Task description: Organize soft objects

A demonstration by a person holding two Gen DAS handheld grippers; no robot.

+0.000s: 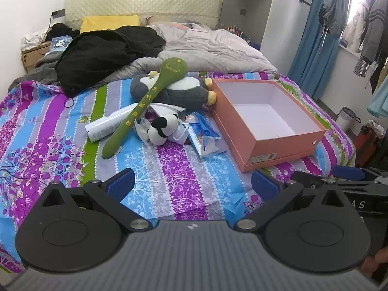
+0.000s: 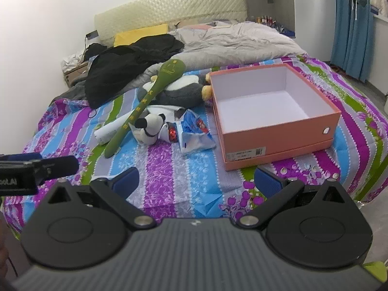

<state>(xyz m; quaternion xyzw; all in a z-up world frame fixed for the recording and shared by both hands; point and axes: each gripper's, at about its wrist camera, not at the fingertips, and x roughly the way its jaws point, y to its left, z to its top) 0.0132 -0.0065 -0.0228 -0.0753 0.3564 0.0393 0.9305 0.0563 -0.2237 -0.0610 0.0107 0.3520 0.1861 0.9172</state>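
An open, empty orange box [image 1: 286,143] [image 2: 278,143] with a white inside stands on the striped bed. Left of it lies a pile: a grey penguin plush [image 1: 184,92] [image 2: 179,92], a long green plush mallet [image 1: 143,104] [image 2: 143,101] across it, a small black-and-white panda plush [image 1: 162,127] [image 2: 150,126], a white tube [image 1: 109,123] [image 2: 109,128] and blue snack packets [image 1: 203,135] [image 2: 194,135]. My left gripper [image 1: 192,184] is open and empty, above the bed's near edge. My right gripper [image 2: 196,181] is open and empty, in front of the box.
A black garment [image 1: 106,51] [image 2: 131,65] and a grey duvet [image 1: 206,46] [image 2: 237,41] lie at the head of the bed. Blue curtains [image 1: 315,43] and hanging clothes [image 1: 368,24] are on the right. A bin [image 1: 346,118] stands on the floor by the bed.
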